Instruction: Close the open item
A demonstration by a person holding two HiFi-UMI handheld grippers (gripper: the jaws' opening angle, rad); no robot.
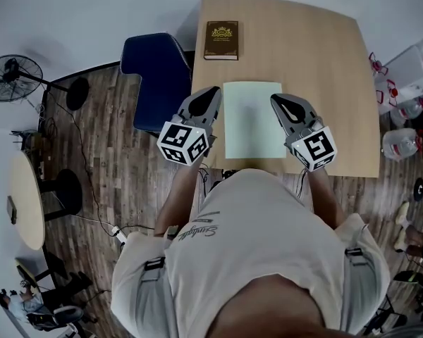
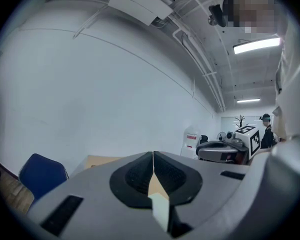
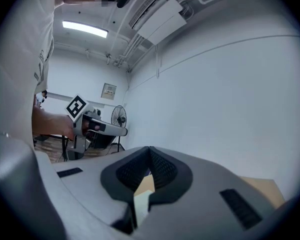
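I see the left gripper (image 1: 213, 91) and the right gripper (image 1: 276, 98) held over the near edge of a light wooden table (image 1: 324, 62), one on each side of a pale green flat rectangular item (image 1: 252, 118). That item lies flat on the table near its front edge, between the two grippers. From the head view it shows one plain green face, and I cannot tell whether it is open or shut. Neither gripper touches it, as far as I can see.

In the left gripper view the two dark ribbed pads (image 2: 140, 174) are pressed together at the tips with nothing between them. A sliver of table and pale green shows through the gap lower down. The right gripper view shows the same: its tips meet and hold nothing. Both cameras look out at a white wall and ceiling.

A closed brown book with a gold emblem (image 1: 221, 40) lies at the far left corner of the table, well apart from the green item. A blue upholstered chair (image 1: 158, 76) stands just beside the table's left edge. A black standing fan (image 1: 14, 76) is off to the left on the wood floor, and clear water bottles (image 1: 402, 143) sit to the right of the table.
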